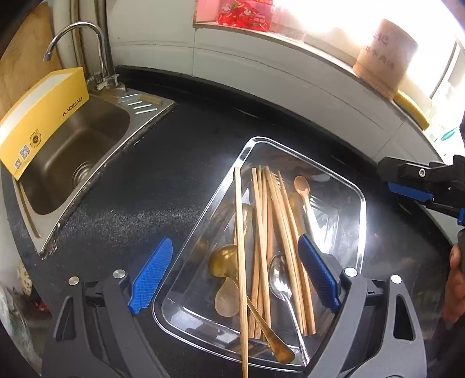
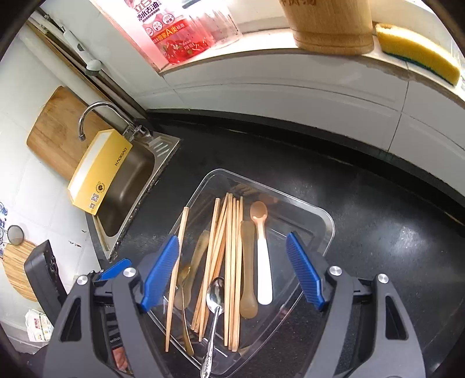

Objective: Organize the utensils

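A clear plastic tray (image 1: 359, 203) (image 2: 327, 229) sits on the black counter and holds several wooden chopsticks (image 1: 263, 232) (image 2: 229, 250), a steel spoon (image 1: 280, 280) (image 2: 215, 293), a brass spoon (image 1: 222, 260), a translucent amber spoon (image 2: 248, 267) and a white-handled spoon (image 1: 302, 186) (image 2: 264, 261). One chopstick (image 1: 240, 261) leans over the tray's near rim. My left gripper (image 1: 235, 273) hovers open over the tray's near end. My right gripper (image 2: 232, 267) hovers open above the tray, holding nothing; it also shows at the right edge of the left wrist view (image 1: 418, 186).
A steel sink (image 1: 75, 151) (image 2: 128, 189) with a tap (image 1: 75, 37) lies to the left, a yellow box (image 1: 37, 122) (image 2: 98, 171) resting in it. A wooden holder (image 1: 383, 55) (image 2: 328, 26) and a sponge (image 2: 418, 52) stand on the window ledge. A cutting board (image 2: 55, 130) leans on the wall.
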A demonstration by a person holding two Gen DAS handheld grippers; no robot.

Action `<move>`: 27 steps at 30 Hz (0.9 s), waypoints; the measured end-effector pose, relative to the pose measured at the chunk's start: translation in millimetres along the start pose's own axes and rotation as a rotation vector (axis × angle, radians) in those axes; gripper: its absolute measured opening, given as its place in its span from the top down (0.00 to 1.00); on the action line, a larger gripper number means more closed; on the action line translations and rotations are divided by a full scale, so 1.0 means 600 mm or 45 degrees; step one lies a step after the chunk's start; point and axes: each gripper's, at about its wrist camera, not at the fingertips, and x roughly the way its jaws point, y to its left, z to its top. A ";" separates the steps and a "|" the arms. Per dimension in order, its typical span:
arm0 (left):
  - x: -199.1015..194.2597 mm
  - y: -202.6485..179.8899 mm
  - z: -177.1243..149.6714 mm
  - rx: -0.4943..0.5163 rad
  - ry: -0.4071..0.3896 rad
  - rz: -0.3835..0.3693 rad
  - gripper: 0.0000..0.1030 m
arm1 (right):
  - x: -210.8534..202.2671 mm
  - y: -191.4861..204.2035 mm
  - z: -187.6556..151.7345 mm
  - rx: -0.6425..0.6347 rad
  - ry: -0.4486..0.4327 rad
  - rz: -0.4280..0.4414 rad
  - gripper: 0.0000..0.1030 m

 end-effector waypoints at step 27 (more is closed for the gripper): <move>-0.125 -0.113 -0.033 0.237 -0.112 -0.100 0.17 | -0.234 -0.045 -0.144 0.093 -0.247 -0.166 0.28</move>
